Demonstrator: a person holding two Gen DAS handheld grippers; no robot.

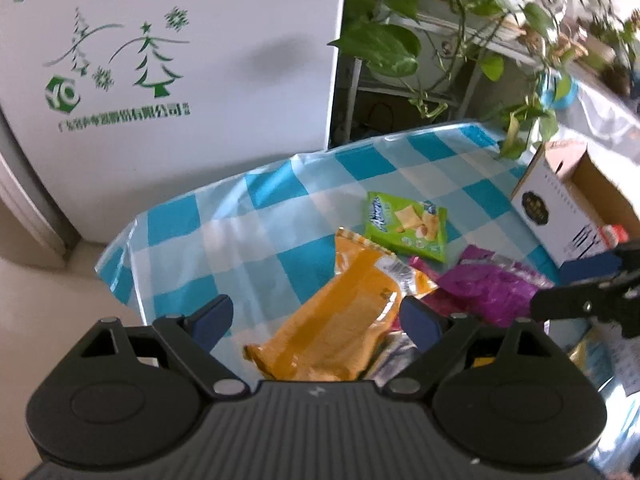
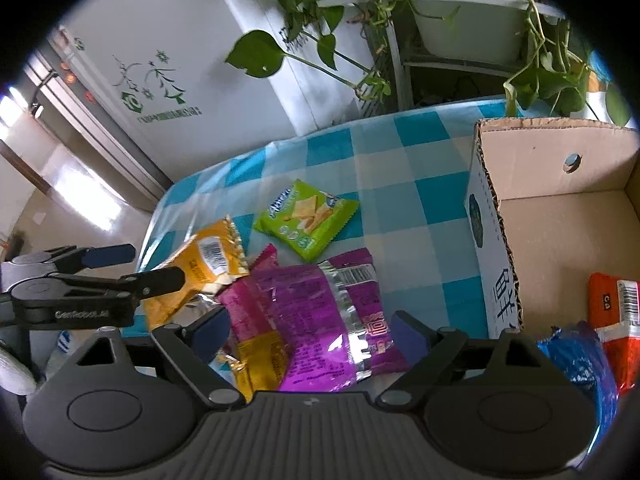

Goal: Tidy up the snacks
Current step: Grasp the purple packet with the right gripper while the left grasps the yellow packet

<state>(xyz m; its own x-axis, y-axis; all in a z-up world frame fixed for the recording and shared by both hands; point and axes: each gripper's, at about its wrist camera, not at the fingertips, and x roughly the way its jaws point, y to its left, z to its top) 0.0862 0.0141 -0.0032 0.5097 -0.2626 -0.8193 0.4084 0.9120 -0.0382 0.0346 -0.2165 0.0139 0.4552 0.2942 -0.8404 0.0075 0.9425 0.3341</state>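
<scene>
Both grippers hung over the near edge of the checked tablecloth (image 1: 280, 216), tilted down at the pile of snacks. The left gripper (image 1: 316, 320) stood wide open, gripping nothing, the orange packet (image 1: 340, 320) lying between its blue pads but not pinched. The right gripper (image 2: 308, 332) was just as wide and empty, its jaws straddling the purple packet (image 2: 316, 320), which lay half across a pink-and-yellow one (image 2: 256, 336). Farther off sat the green cracker packet (image 2: 306, 220) on its own, and to the right the cardboard box (image 2: 560, 160) already held an orange-red packet (image 2: 612, 320) and a blue one (image 2: 580, 364). The risk, I'd say, was the overlap: closing on the purple wrapper could drag its neighbour along, or the slick foil could slip out of the pads. The two tools were also near each other, so a reach could knock them together, and the packets at the near edge could be nudged off
</scene>
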